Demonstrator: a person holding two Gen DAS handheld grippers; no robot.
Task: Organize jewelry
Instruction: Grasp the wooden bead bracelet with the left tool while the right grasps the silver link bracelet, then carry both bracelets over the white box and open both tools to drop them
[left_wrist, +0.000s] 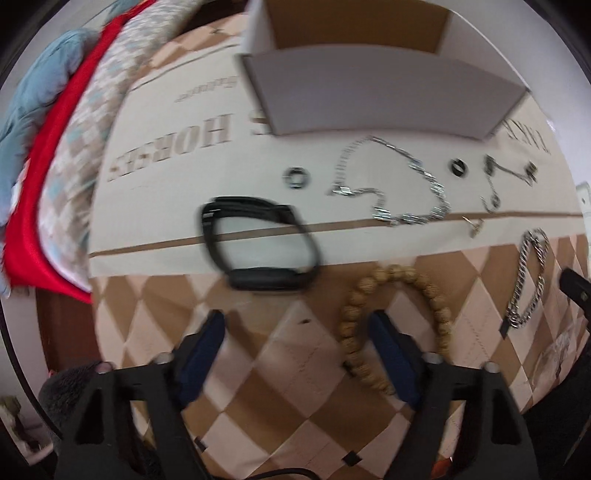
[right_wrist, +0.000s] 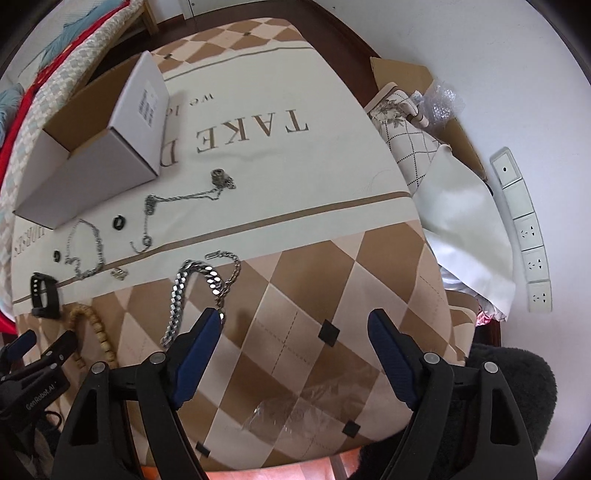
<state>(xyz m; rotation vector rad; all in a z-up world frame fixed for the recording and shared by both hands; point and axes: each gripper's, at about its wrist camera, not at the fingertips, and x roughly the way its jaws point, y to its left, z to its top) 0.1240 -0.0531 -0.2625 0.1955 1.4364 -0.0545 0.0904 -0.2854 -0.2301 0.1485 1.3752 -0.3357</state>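
Jewelry lies on a checked tablecloth before an open white cardboard box. In the left wrist view I see a black watch band, a wooden bead bracelet, a thin silver chain, two dark rings and a thick silver chain. My left gripper is open, its right finger over the bead bracelet. My right gripper is open and empty; its left fingertip is next to the thick silver chain. The box sits far left there.
A bed with red and blue covers lies beyond the table's left side. At the right, cloth bags and cardboard lean on a white wall with a socket strip. A clear plastic bag lies at the near edge.
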